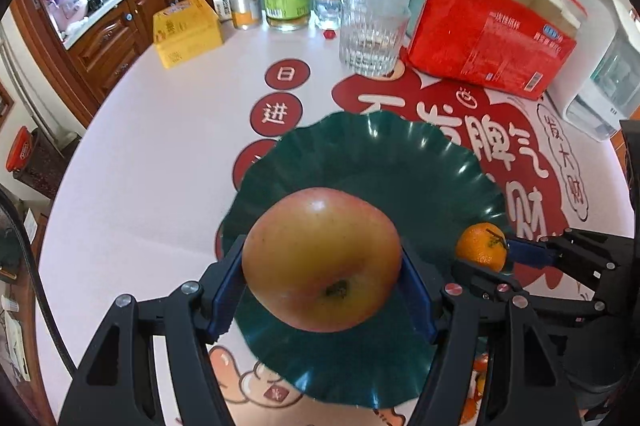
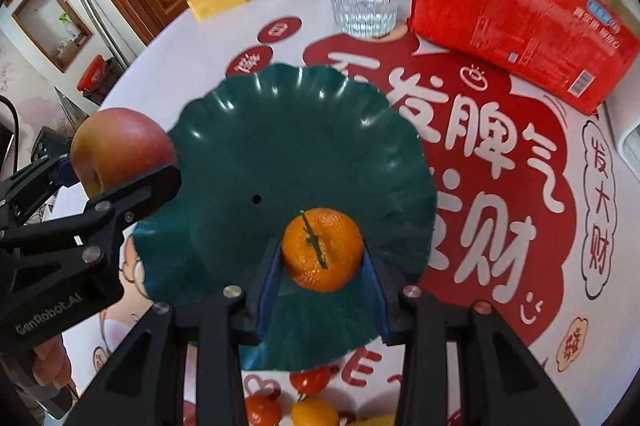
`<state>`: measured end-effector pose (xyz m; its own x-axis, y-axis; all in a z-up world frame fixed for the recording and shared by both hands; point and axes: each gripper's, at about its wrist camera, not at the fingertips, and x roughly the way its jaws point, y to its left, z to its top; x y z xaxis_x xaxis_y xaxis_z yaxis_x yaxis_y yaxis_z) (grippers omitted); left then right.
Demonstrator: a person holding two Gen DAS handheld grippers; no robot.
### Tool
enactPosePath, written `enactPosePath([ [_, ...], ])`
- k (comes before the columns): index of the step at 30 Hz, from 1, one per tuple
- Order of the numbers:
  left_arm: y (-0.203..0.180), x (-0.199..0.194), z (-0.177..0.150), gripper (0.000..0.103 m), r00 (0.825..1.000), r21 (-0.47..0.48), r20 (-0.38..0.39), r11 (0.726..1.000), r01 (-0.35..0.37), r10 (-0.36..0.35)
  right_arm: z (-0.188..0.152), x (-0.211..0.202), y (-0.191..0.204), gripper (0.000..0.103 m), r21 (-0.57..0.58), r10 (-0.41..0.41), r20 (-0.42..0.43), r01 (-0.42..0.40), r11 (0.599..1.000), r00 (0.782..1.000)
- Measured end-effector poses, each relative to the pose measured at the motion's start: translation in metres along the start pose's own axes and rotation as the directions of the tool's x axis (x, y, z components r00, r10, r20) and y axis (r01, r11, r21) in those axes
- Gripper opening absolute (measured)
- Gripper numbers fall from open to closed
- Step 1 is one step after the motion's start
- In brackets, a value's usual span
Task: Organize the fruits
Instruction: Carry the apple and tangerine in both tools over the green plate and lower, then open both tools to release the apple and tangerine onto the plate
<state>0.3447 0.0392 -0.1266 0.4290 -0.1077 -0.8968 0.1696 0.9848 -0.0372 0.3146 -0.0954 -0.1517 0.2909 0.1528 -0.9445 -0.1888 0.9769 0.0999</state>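
Note:
My left gripper (image 1: pixel 322 274) is shut on a red-yellow apple (image 1: pixel 321 258) and holds it above the near left part of a dark green wavy-rimmed plate (image 1: pixel 384 154). My right gripper (image 2: pixel 320 266) is shut on an orange tangerine (image 2: pixel 322 248) and holds it above the plate's (image 2: pixel 260 130) near right part. The tangerine (image 1: pixel 482 246) and the right gripper also show at the right of the left wrist view. The apple (image 2: pixel 120 146) in the left gripper shows at the left of the right wrist view. The plate holds no fruit.
A ribbed glass (image 1: pixel 372 34), a red package (image 1: pixel 492 34), a yellow box (image 1: pixel 186 30), a can and bottles stand at the table's far side. A white appliance (image 1: pixel 604 66) is at the right. The tablecloth has red print.

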Motion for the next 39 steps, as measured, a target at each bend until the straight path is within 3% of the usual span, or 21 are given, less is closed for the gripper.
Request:
enactPosePath([
  [8,0.000,0.027,-0.003,0.068,0.999,0.001,-0.040,1.000,0.005,-0.005,-0.001,0.020,0.000,0.040,-0.016,-0.038,-0.039,0.038,0.999,0.998],
  [17,0.005,0.035,-0.008,0.069,0.997,-0.025,-0.075,1.000,0.008,-0.010,-0.003,0.019,0.012,0.041,-0.083,-0.101,-0.019,0.099,0.992,0.995],
  [18,0.005,0.033,-0.008,0.071,0.998,-0.028,-0.069,1.000,0.001,-0.003,-0.004,0.019,0.013,0.043,-0.088,-0.103,-0.018,0.101,0.991,0.995],
  [21,0.007,0.022,-0.005,0.095,0.999,-0.031,-0.039,1.000,-0.003,0.002,-0.007,0.017,0.016,0.048,-0.089,-0.091,-0.018,0.090,0.992,0.996],
  [39,0.001,-0.068,-0.018,0.098,0.996,-0.050,0.090,0.999,0.004,0.000,-0.025,-0.042,0.025,0.055,-0.068,-0.023,0.076,0.028,0.997,0.997],
])
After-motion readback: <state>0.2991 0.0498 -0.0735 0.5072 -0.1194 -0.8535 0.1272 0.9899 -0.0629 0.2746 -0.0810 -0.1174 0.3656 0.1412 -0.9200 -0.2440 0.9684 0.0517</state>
